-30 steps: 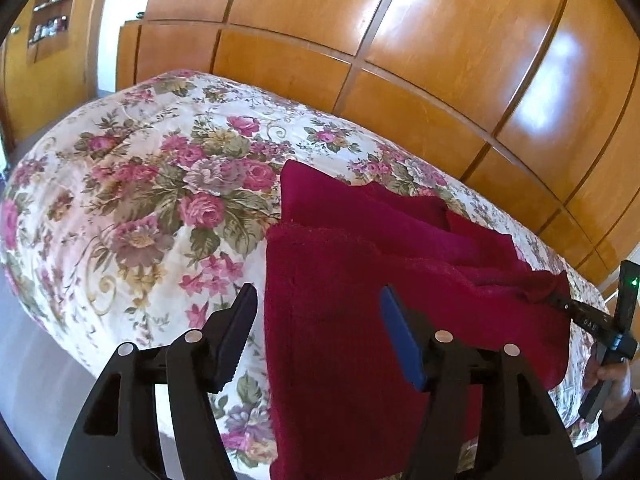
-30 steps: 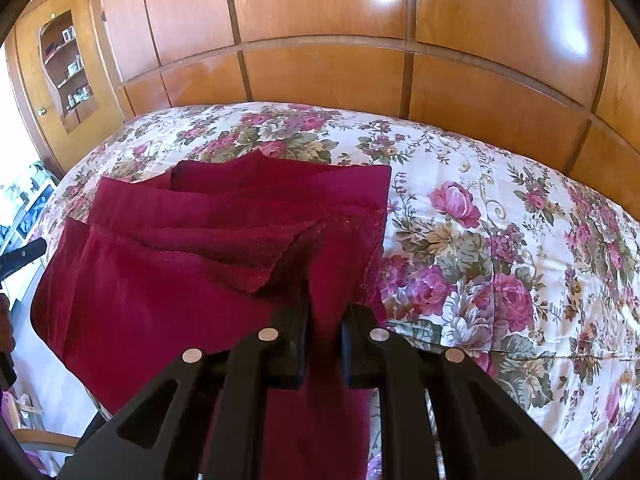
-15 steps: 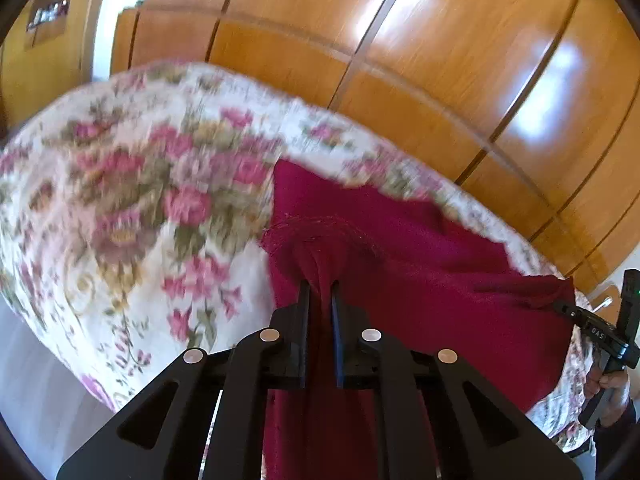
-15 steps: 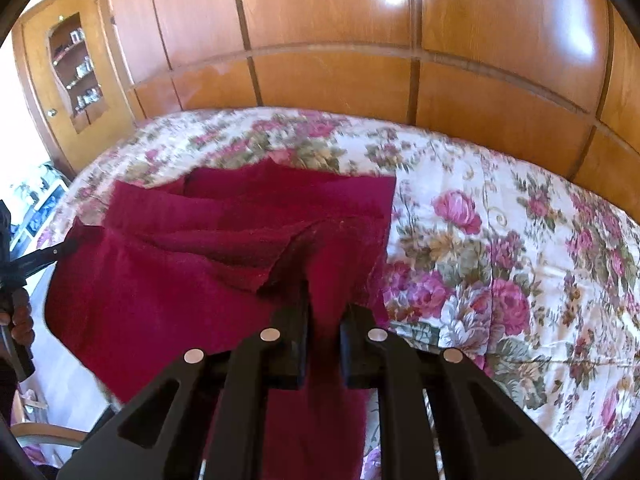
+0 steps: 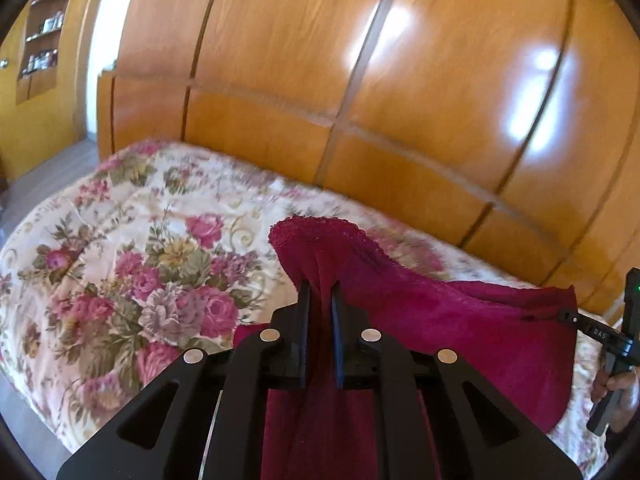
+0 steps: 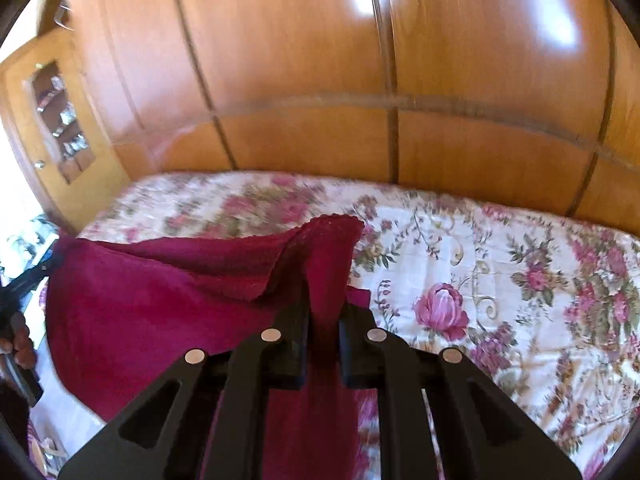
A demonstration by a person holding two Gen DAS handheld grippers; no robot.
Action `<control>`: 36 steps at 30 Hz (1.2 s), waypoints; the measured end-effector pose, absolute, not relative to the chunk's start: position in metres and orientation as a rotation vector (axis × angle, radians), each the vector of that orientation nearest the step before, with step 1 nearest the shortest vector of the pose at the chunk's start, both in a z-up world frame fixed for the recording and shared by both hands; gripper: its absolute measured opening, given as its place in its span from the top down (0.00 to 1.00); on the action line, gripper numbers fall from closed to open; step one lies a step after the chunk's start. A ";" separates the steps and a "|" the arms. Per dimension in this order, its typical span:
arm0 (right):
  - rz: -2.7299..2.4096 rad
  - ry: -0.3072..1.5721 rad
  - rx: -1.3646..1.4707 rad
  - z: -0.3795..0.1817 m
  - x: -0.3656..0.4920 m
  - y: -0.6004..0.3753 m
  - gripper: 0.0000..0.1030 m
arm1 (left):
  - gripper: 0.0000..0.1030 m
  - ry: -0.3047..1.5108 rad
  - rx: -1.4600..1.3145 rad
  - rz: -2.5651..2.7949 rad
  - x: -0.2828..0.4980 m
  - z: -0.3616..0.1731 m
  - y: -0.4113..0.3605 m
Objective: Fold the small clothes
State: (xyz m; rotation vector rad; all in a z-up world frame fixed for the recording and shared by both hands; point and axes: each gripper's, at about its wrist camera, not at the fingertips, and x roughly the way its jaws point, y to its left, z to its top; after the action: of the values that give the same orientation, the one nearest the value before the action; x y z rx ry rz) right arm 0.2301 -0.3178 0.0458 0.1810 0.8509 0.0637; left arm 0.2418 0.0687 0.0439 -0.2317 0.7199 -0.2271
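A dark red knitted garment hangs stretched above the flowered bedspread, one corner pinched in each gripper. My left gripper is shut on its near left corner, the cloth bunched between the black fingers. In the right wrist view the same red garment sags leftward from my right gripper, which is shut on the opposite corner. The right gripper's tip shows in the left wrist view holding the far edge. The lower part of the garment drops out of sight behind the gripper bodies.
A glossy wooden panelled wall rises right behind the bed. A wooden cabinet with shelves stands at the far left. The flowered bedspread spreads wide to the right. A hand grips the right tool.
The left gripper went from open over the garment's edge to shut on it. Both grippers then rose and moved toward the wall, lifting the garment off the bed so it hangs between them.
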 end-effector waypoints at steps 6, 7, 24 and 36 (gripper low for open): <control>0.057 0.959 0.189 -0.002 0.260 -0.317 0.78 | 0.86 0.863 -0.264 -0.161 0.272 -0.002 0.076; 0.072 0.955 0.198 -0.002 0.256 -0.318 0.67 | 0.86 0.858 -0.280 -0.164 0.268 -0.003 0.082; 0.278 1.048 0.246 -0.018 0.094 -0.319 0.53 | 0.50 0.873 -0.388 -0.326 0.103 -0.033 0.143; 0.190 0.997 0.161 0.008 0.077 -0.321 0.94 | 0.95 0.905 -0.238 -0.294 0.103 -0.038 0.123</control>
State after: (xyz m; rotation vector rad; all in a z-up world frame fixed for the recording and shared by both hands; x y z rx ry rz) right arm 0.0772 -0.3212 0.0080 0.1608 0.9969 0.1901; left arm 0.1030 0.1229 -0.0377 -0.2383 0.9049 -0.2945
